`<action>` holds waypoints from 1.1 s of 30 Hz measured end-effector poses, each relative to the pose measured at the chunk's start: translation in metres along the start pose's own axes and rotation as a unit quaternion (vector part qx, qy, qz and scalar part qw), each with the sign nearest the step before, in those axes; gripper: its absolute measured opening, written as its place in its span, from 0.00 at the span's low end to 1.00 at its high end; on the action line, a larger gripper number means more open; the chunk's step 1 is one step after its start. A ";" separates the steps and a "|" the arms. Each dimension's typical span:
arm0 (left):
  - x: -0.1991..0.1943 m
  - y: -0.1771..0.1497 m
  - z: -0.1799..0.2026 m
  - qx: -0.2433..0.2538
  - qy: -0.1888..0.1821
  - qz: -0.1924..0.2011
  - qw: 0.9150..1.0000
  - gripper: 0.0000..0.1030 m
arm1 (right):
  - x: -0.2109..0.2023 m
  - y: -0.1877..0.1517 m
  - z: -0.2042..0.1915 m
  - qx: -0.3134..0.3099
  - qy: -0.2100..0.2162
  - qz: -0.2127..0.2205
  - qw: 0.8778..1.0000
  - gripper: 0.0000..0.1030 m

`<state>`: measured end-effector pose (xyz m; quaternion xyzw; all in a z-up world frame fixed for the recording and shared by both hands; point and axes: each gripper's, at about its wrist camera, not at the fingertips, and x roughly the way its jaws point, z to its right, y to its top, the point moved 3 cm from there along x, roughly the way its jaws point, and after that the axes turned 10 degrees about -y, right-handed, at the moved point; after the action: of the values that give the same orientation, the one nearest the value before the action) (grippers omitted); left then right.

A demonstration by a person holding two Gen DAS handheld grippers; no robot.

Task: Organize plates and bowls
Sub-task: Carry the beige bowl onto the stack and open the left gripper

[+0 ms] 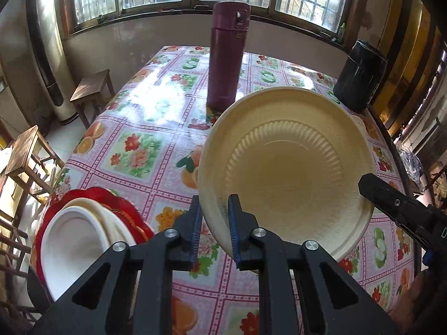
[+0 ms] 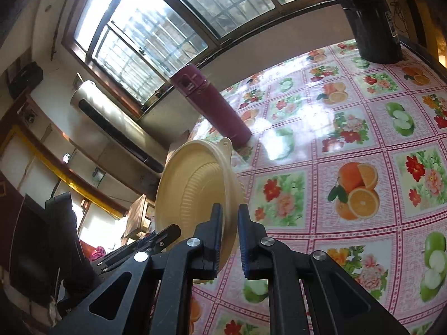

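Observation:
A cream ribbed plate [image 1: 290, 167] is held tilted above the table, its near rim between the jaws of my left gripper [image 1: 215, 223], which is shut on it. The right gripper [image 1: 391, 198] reaches in at the plate's right rim. In the right wrist view the same plate [image 2: 195, 184] stands on edge, its rim between the jaws of my right gripper [image 2: 230, 237], which pinch it. A stack with a white bowl [image 1: 72, 245] and a cream dish on a red plate [image 1: 123, 206] sits at the table's near left corner.
A maroon flask [image 1: 226, 55] stands mid-table behind the plate, also in the right wrist view [image 2: 212, 106]. A black canister [image 1: 360, 75] stands at the far right. The flowered tablecloth [image 1: 145, 128] covers the table. Wooden stools [image 1: 92, 89] stand left of it.

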<state>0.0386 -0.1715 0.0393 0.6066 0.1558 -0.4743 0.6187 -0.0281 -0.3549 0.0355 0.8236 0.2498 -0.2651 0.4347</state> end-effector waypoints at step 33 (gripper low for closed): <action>-0.069 -0.081 -0.157 -0.071 0.104 0.029 0.992 0.16 | 0.062 -0.120 -0.183 -0.200 0.001 -0.043 0.979 0.13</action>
<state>0.0014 0.0124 0.0100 0.6113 0.2345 -0.3782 0.6544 -0.0196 -0.1282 0.0132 0.7090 0.3330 -0.2273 0.5786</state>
